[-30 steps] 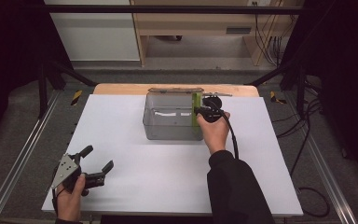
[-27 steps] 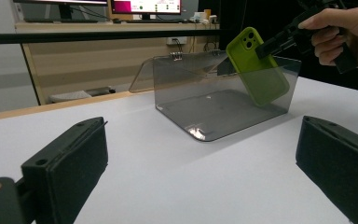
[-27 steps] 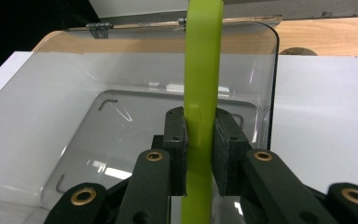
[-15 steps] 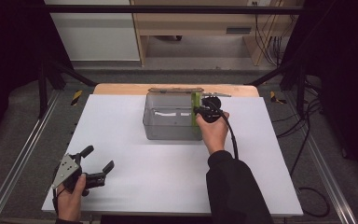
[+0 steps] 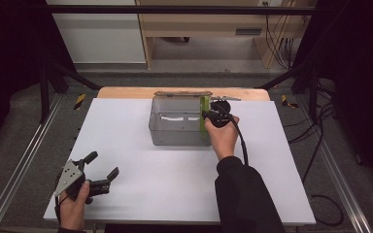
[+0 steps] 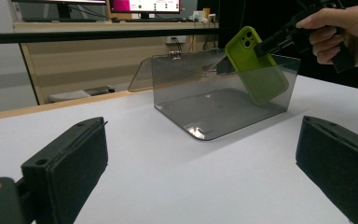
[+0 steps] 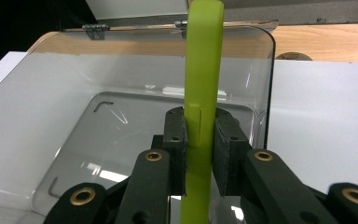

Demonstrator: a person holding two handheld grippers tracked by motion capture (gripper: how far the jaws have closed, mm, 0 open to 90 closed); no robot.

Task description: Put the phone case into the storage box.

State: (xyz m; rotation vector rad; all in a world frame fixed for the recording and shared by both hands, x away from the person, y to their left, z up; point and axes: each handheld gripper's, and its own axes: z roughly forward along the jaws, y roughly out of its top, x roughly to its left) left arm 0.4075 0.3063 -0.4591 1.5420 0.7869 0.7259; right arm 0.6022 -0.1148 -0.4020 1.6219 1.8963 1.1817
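The right claw (image 5: pixel 208 115) is clamped on a lime-green phone case (image 7: pixel 200 93), its two black pads pressing the case's flat sides so that the case stands on edge between them. In the left gripper view the case (image 6: pixel 256 65) hangs tilted, camera cut-out uppermost, with its lower part down inside a clear plastic box (image 6: pixel 214 98); whether it touches the box floor cannot be told. The box (image 5: pixel 179 121) sits on the white tabletop (image 5: pixel 126 145) toward the far edge, its hinged lid (image 7: pixel 168 25) swung open and leaning away over the back. From the high view the case (image 5: pixel 204 112) is at the right end of the box, just inside the wall, and the person's right hand (image 5: pixel 222 137) holds the gripper beside it with a black sleeve trailing toward the near edge. The left claw (image 5: pixel 102 165) rests low at the near left corner of the tabletop, well apart from the box, jaws spread wide with nothing between them, held in the left hand (image 5: pixel 73 206).
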